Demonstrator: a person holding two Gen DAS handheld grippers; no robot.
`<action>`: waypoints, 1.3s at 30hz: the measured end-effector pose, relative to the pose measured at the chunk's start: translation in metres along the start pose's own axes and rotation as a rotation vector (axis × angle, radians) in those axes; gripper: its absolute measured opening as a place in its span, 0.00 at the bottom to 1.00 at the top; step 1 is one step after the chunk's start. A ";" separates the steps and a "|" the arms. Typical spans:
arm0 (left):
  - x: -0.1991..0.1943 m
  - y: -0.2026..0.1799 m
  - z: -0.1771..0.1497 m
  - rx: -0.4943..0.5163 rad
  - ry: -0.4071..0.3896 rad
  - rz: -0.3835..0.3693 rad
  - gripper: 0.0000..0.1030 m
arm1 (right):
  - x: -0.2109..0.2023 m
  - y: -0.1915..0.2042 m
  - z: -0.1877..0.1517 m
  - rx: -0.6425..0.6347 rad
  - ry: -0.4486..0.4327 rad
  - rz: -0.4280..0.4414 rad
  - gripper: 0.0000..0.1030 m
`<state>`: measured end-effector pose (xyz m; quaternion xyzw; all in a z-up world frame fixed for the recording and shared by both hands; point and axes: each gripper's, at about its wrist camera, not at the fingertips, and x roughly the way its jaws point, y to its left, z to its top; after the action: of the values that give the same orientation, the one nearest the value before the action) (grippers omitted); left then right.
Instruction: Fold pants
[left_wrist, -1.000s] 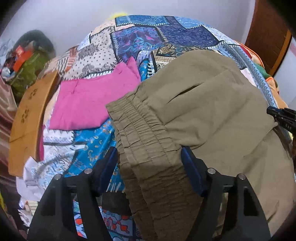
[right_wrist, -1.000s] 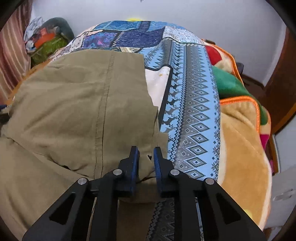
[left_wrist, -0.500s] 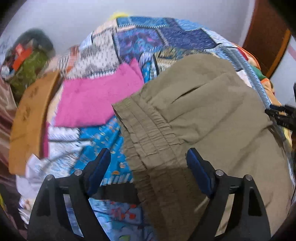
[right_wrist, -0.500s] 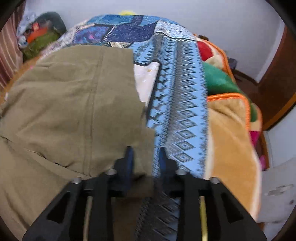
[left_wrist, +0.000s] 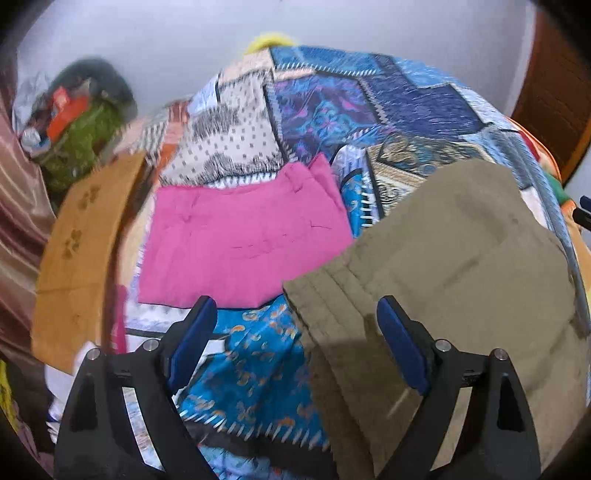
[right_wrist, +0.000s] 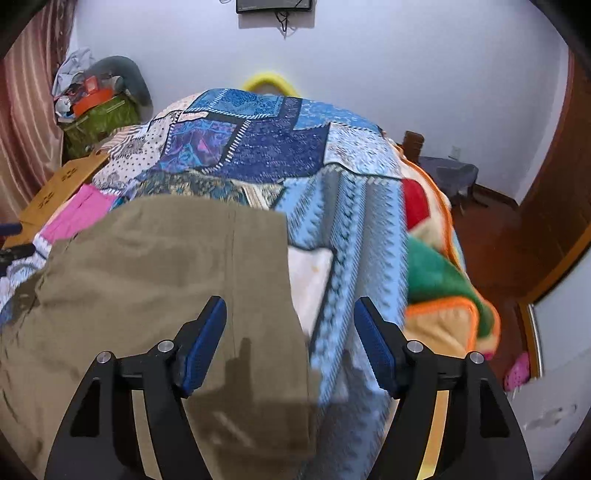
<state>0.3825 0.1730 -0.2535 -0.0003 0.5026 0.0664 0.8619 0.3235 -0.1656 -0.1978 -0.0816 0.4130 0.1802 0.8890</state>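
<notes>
Olive-green pants (left_wrist: 443, 280) lie folded over on a patterned bed quilt (left_wrist: 369, 110); they also show in the right wrist view (right_wrist: 166, 277). My left gripper (left_wrist: 295, 343) is open above the elastic waistband corner, touching nothing. My right gripper (right_wrist: 290, 347) is open above the pants' right edge, holding nothing. The right gripper's tip shows at the far right of the left wrist view (left_wrist: 583, 210).
A folded pink garment (left_wrist: 243, 240) lies left of the pants. An orange-brown board (left_wrist: 77, 251) lies along the bed's left side. A cluttered green bag (right_wrist: 96, 118) stands at the back left. A fleece blanket (right_wrist: 443, 280) covers the bed's right side. Wooden floor (right_wrist: 491, 236) lies beyond.
My right gripper opened and let go of the pants' edge, then lifted back. My left gripper, open throughout, rose and drew back from the waistband.
</notes>
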 end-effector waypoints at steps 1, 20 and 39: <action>0.006 0.001 0.002 -0.012 0.012 -0.008 0.86 | 0.007 0.001 0.004 0.002 0.003 0.004 0.66; 0.060 -0.005 0.009 -0.058 0.077 -0.150 0.57 | 0.122 0.007 0.051 0.043 0.021 0.055 0.17; -0.080 -0.008 0.050 -0.019 -0.246 -0.059 0.47 | -0.007 0.001 0.089 -0.020 -0.223 -0.108 0.03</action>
<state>0.3879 0.1589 -0.1603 -0.0150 0.3924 0.0452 0.9185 0.3813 -0.1404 -0.1350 -0.0917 0.3047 0.1442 0.9370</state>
